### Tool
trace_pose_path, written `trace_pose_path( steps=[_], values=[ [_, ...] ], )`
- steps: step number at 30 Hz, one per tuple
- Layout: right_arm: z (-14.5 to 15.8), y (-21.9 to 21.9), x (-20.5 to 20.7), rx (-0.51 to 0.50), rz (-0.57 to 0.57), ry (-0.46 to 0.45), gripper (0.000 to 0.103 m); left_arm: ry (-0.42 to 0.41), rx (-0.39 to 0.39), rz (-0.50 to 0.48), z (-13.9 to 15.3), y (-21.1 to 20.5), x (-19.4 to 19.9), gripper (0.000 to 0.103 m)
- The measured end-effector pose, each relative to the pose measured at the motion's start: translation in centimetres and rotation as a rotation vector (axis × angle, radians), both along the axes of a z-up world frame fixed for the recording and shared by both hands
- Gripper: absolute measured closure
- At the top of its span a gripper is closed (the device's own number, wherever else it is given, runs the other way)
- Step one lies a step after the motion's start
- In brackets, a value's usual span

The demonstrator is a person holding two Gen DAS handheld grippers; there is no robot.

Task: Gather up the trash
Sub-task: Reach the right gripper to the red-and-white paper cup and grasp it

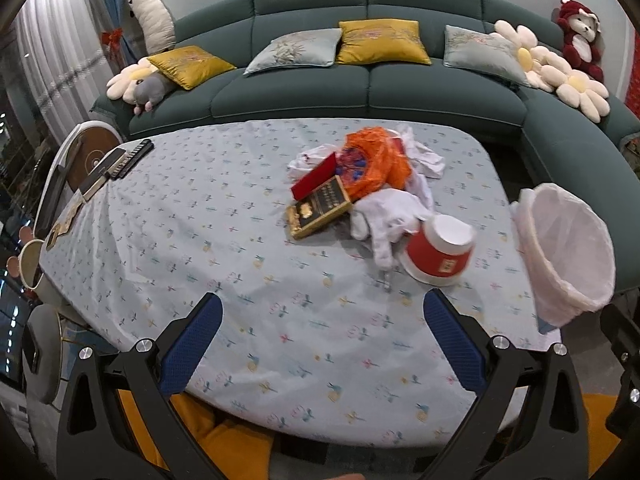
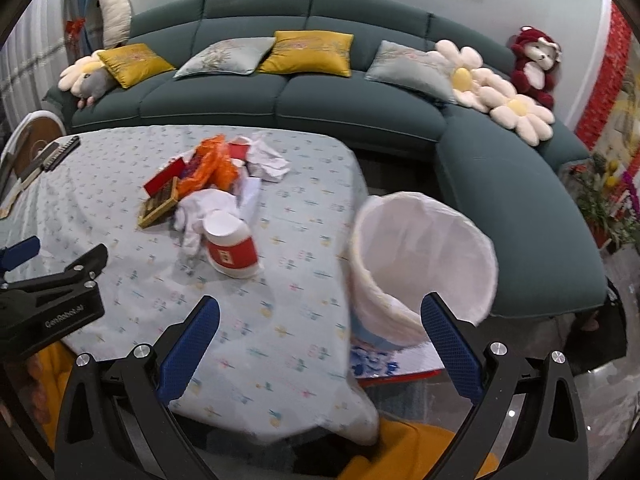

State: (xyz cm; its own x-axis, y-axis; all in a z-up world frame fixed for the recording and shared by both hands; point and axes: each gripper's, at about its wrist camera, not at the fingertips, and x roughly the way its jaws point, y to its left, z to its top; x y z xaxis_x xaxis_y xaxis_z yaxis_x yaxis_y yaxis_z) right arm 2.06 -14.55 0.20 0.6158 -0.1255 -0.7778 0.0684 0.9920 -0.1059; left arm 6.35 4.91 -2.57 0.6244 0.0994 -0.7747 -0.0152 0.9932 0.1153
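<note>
A pile of trash lies on the table (image 1: pixel 240 264): a red and white paper cup (image 1: pixel 439 254) (image 2: pixel 231 251) upside down, a white glove (image 1: pixel 390 216) (image 2: pixel 202 210), a gold and black box (image 1: pixel 320 208) (image 2: pixel 158 204), a red box (image 1: pixel 314 176), an orange plastic bag (image 1: pixel 374 164) (image 2: pixel 212 164) and crumpled white paper (image 1: pixel 420 148) (image 2: pixel 268 158). A trash bin with a white liner (image 1: pixel 564 248) (image 2: pixel 420 256) stands tilted at the table's right edge. My left gripper (image 1: pixel 322 328) is open and empty over the near table. My right gripper (image 2: pixel 320 328) is open and empty, near the bin.
A green sofa (image 1: pixel 360 92) with cushions and plush toys curves behind and right of the table. Remote controls (image 1: pixel 128 158) lie at the table's far left corner. A round side table (image 1: pixel 92 152) stands left. Potted flowers (image 2: pixel 608 196) stand at far right.
</note>
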Motion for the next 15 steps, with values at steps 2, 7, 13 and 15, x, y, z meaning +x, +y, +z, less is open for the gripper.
trace_pose_path(
  steps=[2, 7, 13, 15],
  values=[
    [-0.6, 0.9, 1.2, 0.01, 0.027, 0.005, 0.007, 0.014, -0.009, -0.003, -0.7, 0.5, 0.7, 0.007],
    [-2.4, 3.3, 5.0, -0.002, 0.102, 0.017, 0.007, 0.074, -0.019, -0.003, -2.9, 1.5, 3.2, 0.007],
    [-4.8, 6.0, 9.5, -0.008, 0.172, 0.041, 0.008, 0.076, -0.007, 0.0, -4.4, 2.4, 6.5, 0.007],
    [-5.7, 6.6, 11.1, 0.002, 0.189, 0.057, 0.008, 0.079, -0.023, 0.016, -4.9, 3.1, 7.9, 0.007]
  ],
)
